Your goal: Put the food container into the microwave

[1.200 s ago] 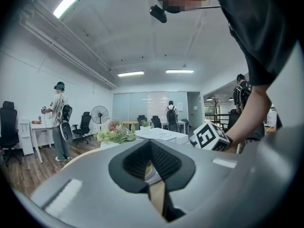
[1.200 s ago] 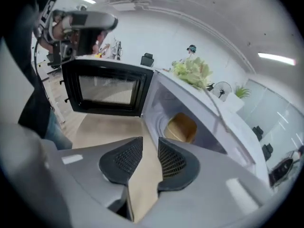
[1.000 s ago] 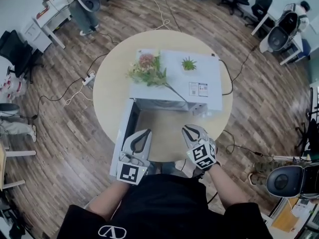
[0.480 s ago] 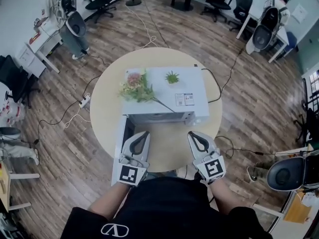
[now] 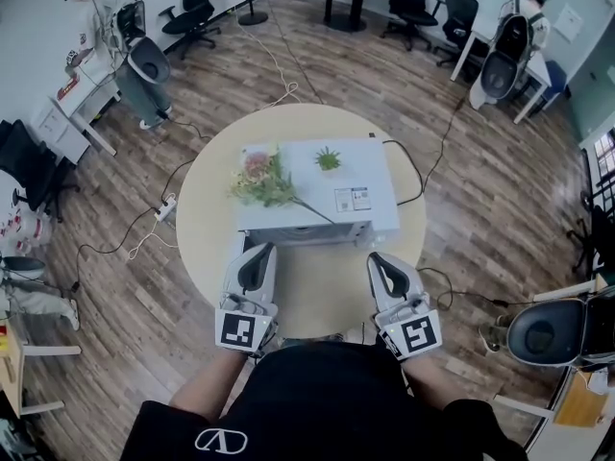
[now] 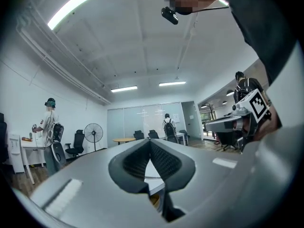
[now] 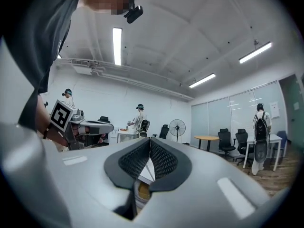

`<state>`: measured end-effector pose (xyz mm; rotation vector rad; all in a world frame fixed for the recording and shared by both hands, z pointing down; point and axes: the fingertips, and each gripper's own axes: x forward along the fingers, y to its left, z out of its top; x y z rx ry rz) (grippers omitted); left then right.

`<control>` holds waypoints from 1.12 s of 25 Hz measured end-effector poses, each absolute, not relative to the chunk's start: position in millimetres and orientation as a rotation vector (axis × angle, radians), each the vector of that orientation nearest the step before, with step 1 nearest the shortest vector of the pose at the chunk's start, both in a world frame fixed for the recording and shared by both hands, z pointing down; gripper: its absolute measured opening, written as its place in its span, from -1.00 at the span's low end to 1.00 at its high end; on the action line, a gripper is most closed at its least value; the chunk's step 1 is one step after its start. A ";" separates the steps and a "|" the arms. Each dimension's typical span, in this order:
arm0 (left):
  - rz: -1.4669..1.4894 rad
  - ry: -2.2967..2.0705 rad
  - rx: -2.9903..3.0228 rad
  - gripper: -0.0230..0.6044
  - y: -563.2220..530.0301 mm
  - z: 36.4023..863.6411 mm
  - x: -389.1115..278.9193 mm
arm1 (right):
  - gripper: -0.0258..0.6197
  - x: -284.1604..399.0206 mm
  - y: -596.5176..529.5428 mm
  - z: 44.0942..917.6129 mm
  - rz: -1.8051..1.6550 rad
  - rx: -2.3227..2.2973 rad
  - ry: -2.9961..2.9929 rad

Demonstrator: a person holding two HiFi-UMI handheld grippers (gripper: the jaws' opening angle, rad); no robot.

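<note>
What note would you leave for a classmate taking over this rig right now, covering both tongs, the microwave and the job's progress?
Left tongs: shut, empty, held just in front of the white box-shaped microwave.
Right tongs: shut, empty, level with the left ones.
The microwave stands on the round beige table, with a bunch of flowers and a small green potted plant on top.
Food container: in no view. From above I cannot tell whether it is inside or whether the door is shut.
Left to do: probably check both before calling the job done.
</note>
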<state>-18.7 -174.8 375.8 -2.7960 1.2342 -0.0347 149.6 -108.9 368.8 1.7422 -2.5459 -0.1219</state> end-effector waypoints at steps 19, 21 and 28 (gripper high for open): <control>-0.006 1.250 -2.786 -0.93 -170.8 367.7 -27.7 | -0.90 138.3 -111.2 364.5 -0.192 1.742 -2.518; -0.004 1.250 -2.791 -0.92 -169.9 369.0 -27.3 | -0.90 137.6 -110.9 366.6 -0.187 1.738 -2.511; -0.002 1.242 -2.792 -0.92 -169.3 370.6 -26.7 | -0.90 134.9 -110.5 372.5 -0.196 1.705 -2.485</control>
